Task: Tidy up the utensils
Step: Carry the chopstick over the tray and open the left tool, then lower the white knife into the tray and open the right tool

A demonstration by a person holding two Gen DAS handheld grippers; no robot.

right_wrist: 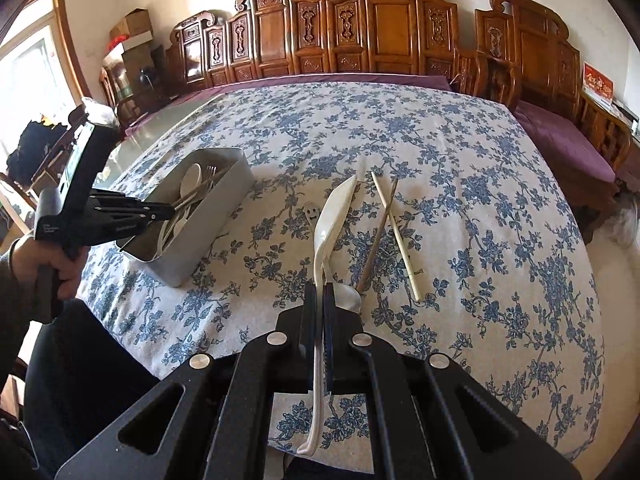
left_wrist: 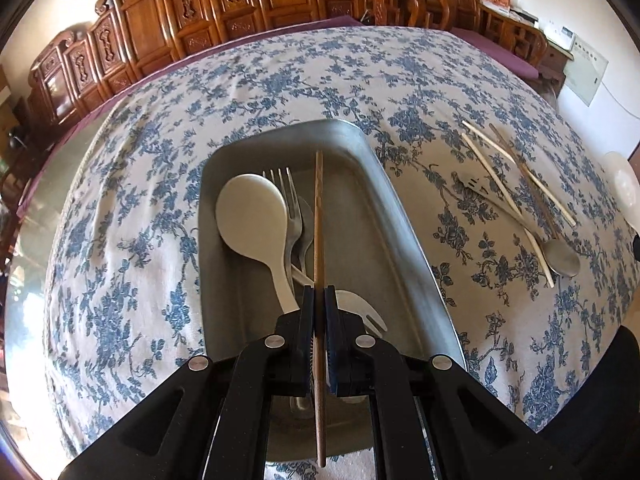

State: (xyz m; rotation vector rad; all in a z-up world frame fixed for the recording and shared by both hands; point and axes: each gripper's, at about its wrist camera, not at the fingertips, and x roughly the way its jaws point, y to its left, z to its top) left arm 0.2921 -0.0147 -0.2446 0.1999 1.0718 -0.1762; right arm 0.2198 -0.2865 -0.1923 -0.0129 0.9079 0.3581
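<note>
Left gripper clamped on brown chopstick pointing lengthwise along tray; right gripper pinching white spoon, bowl forward

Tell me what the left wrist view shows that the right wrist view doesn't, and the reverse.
Only the left wrist view shows the left tongs shut on a brown chopstick over the metal bin, with the fork and white rice paddle plainly inside.

Only the right wrist view shows the right tongs shut on a white spoon, plus the person's left hand.

Both show the bin, the floral tablecloth, the loose pale chopstick and metal spoon.
</note>
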